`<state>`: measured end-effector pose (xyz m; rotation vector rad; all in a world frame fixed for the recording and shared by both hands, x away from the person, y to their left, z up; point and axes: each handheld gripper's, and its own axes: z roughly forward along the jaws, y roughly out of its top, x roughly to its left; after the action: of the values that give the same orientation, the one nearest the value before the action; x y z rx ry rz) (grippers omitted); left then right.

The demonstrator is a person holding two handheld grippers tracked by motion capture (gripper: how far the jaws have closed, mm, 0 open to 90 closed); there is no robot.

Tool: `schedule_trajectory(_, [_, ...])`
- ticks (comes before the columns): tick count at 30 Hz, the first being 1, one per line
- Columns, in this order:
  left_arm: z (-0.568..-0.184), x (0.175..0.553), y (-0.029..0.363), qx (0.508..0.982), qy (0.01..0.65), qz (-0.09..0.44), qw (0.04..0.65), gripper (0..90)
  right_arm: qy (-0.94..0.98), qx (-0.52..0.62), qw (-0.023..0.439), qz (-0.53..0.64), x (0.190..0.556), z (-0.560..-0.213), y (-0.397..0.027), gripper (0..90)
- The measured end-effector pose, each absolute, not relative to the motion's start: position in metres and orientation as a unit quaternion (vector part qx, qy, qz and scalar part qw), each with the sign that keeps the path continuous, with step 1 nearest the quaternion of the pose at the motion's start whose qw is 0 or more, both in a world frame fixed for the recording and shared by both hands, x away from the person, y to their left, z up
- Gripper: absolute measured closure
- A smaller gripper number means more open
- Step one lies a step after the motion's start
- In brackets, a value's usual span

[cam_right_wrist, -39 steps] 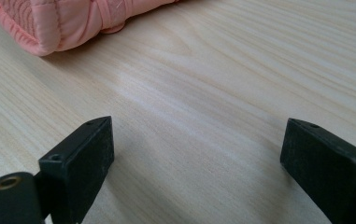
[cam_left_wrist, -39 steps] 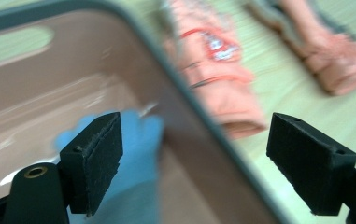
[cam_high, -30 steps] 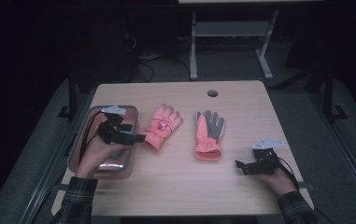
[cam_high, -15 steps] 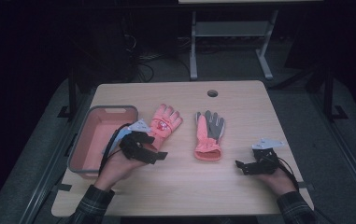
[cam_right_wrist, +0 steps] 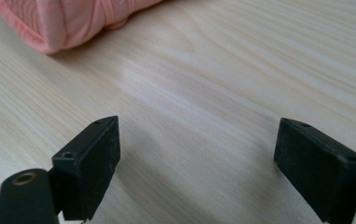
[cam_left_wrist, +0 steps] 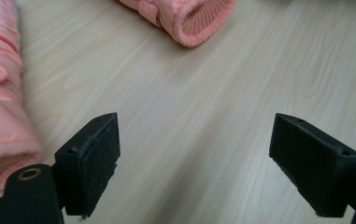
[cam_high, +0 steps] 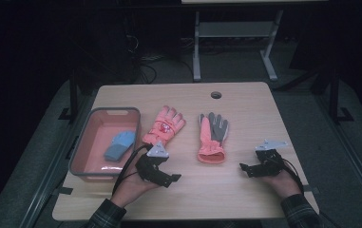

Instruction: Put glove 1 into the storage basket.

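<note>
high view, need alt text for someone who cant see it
Two pink gloves lie on a wooden table, beside a tray holding a blue cloth item. Nearer the person, each hand-held gripper is open and empty.

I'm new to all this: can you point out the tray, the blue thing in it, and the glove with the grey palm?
Tray (cam_high: 80,148): high view, on its left rim.
Blue thing (cam_high: 120,145): high view, its middle.
Grey-palmed glove (cam_high: 216,129): high view, on the grey palm.
</note>
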<state>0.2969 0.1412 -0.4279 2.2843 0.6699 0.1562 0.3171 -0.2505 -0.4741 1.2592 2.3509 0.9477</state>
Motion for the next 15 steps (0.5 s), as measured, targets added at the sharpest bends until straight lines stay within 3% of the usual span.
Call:
schedule_trajectory(5, [-0.444,0.29,0.143,0.887,0.268,0.065,0.371,15.0,0.817,0.444,0.14,0.34,0.319,-0.465,-0.249,26.4])
schedule_trajectory(15, [-0.461,0.285,0.146,0.895,0.263,0.088,0.349,13.4,0.815,0.425,0.116,0.377,0.326,-0.442,-0.234,67.6])
